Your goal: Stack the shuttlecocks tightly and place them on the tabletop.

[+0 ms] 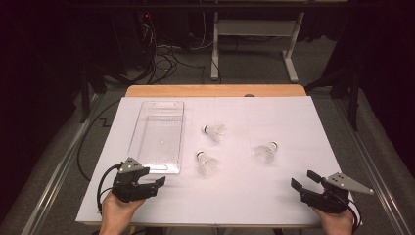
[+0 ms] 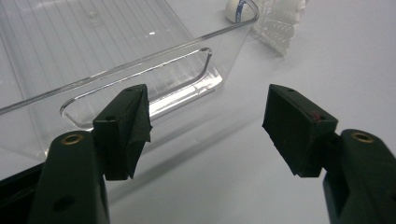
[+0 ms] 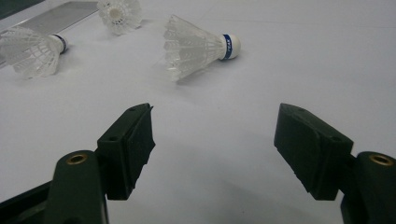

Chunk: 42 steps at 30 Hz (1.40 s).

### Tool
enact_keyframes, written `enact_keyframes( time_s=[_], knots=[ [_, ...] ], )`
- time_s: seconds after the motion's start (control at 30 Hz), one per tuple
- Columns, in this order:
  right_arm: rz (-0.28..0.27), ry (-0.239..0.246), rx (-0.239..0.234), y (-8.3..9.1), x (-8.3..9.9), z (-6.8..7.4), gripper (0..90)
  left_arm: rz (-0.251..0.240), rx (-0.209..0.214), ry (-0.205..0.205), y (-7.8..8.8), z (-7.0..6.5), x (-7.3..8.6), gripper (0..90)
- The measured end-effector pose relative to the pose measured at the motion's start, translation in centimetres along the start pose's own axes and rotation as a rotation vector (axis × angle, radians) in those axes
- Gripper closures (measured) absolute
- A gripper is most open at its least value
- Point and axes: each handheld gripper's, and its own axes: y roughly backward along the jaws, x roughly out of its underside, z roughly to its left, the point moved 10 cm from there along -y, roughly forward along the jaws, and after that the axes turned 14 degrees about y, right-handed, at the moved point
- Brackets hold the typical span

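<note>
Three white shuttlecocks lie on the white table sheet: a far one (image 1: 215,131) (image 3: 120,13), a near middle one (image 1: 207,163) (image 3: 32,53) (image 2: 280,23), and a right one (image 1: 265,152) (image 3: 196,46) with a blue band at its cork. A clear plastic tray (image 1: 159,137) (image 2: 140,63) with nothing in it stands to their left. My left gripper (image 1: 155,183) (image 2: 208,126) is open just short of the tray's near end and handle slot. My right gripper (image 1: 304,180) (image 3: 212,144) is open near the front right, pointing at the right shuttlecock, well short of it. Neither holds anything.
The white sheet (image 1: 274,196) covers a wooden table (image 1: 215,91), with its front edge just behind both hands. A corner of the tray (image 3: 60,16) shows far left in the right gripper view. Beyond the table are a dark floor with cables (image 1: 161,58) and a white desk frame (image 1: 254,34).
</note>
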Motion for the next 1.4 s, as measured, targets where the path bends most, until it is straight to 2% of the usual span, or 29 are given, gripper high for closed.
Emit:
enact_keyframes(
  time_s=[0.3, 0.5, 0.93, 1.4],
  knots=[
    [0.0, 0.0, 0.001, 0.0, 0.0, 0.0, 28.8, -0.02, -0.011, 0.015, 0.3, 0.9, 0.1, 32.4],
    [-0.001, 0.001, -0.001, 0.0, 0.0, 0.0, 28.8, -0.052, -0.023, 0.041, 0.8, 2.1, 0.2, 32.3],
    [0.0, 0.0, -0.001, 0.0, 0.0, 0.0, 28.9, -0.087, -0.043, 0.086, 1.4, 3.8, 0.6, 32.7],
    [0.0, -0.002, 0.003, 0.0, 0.0, -0.1, 28.8, -0.127, -0.052, 0.109, 1.7, 4.8, 0.7, 32.5]
  ],
)
